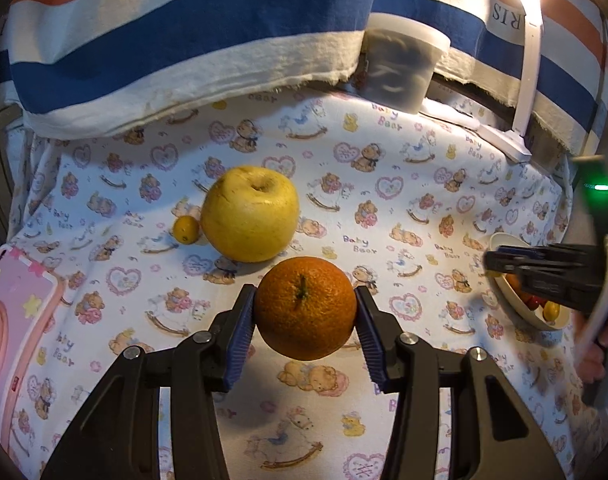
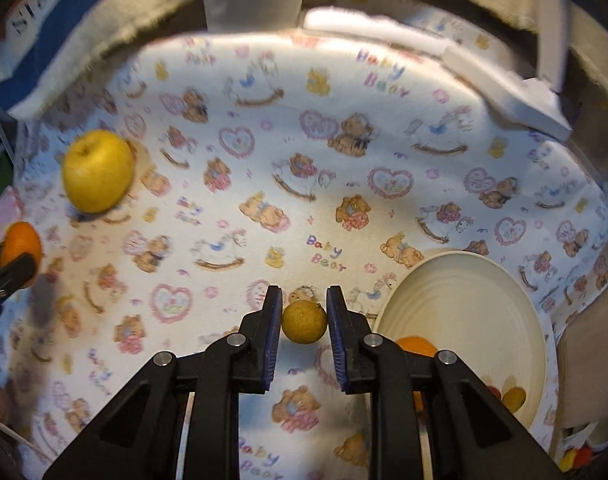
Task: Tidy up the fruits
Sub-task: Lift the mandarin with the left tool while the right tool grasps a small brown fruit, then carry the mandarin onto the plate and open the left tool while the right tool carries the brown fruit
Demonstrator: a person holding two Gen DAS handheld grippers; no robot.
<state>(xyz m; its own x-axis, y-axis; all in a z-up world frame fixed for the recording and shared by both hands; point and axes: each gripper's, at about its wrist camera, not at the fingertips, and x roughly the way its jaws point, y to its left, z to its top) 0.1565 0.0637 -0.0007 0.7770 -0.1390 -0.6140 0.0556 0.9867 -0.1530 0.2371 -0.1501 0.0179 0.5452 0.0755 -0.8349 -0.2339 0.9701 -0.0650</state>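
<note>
Gripping a round orange citrus fruit (image 1: pixel 305 307) between its two blue ribbed pads, the left gripper (image 1: pixel 305 312) holds the fruit above the white baby-bear printed cloth (image 1: pixel 384 208), both pads pressed against the fruit's sides and its green stem end facing the camera. Just beyond the orange, a little to the left, a large yellow apple-shaped fruit (image 1: pixel 249 214) sits on the cloth, and a small yellow round fruit (image 1: pixel 186 230) lies touching or almost touching its left side. A pink patterned flat object (image 1: pixel 15 312) lies at the near left edge of the cloth. At the far side a striped blue, white and orange fabric (image 1: pixel 183 40) hangs as a backdrop, with a translucent plastic tub (image 1: pixel 402 64) and a white lamp stand (image 1: pixel 528 80) in front of it to the right.

The right gripper (image 2: pixel 304 322) has a small yellowish round fruit (image 2: pixel 304 322) between its blue pads, the jaws narrowly spread around it; whether both pads press on it cannot be told, as a slight gap seems to show on the left side. The fruit hangs just left of a cream round bowl (image 2: pixel 464 300) that stands on the cloth at the near right. In the bowl lie an orange fruit (image 2: pixel 418 346), partly hidden behind the gripper's finger, and small yellow and red pieces (image 2: pixel 514 398) at its near rim. From this view the yellow apple-shaped fruit shows at the far left, blurred, with the held orange below it at the left edge.
</note>
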